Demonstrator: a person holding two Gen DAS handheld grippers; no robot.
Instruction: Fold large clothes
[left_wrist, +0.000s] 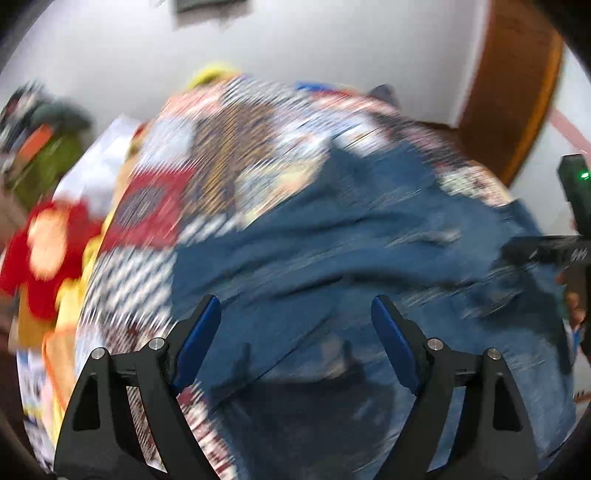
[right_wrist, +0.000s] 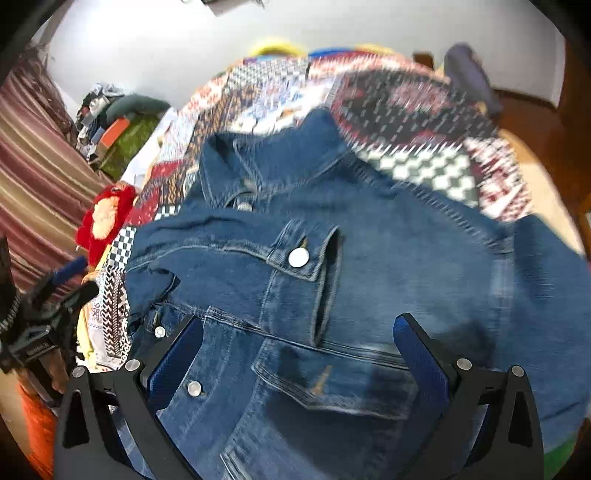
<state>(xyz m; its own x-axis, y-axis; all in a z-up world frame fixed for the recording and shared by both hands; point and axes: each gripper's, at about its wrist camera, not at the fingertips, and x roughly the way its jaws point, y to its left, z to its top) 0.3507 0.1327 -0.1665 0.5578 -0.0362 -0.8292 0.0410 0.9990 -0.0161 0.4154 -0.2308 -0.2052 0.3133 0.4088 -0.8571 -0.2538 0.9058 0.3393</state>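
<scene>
White walls back a bed under a patchwork quilt (right_wrist: 417, 107). Both the left gripper (left_wrist: 295, 317) and right gripper (right_wrist: 299, 332) have fingers spread, grasping nothing, hovering above the denim jacket (right_wrist: 332, 258) spread front-up on the quilt, likely to pick a fold edge. No containers visible.

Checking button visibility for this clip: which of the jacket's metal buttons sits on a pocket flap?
The big bright button mid-frame in the right wrist view, on the chest pocket flap. The smaller ones lie lower left, near the left finger.
</scene>
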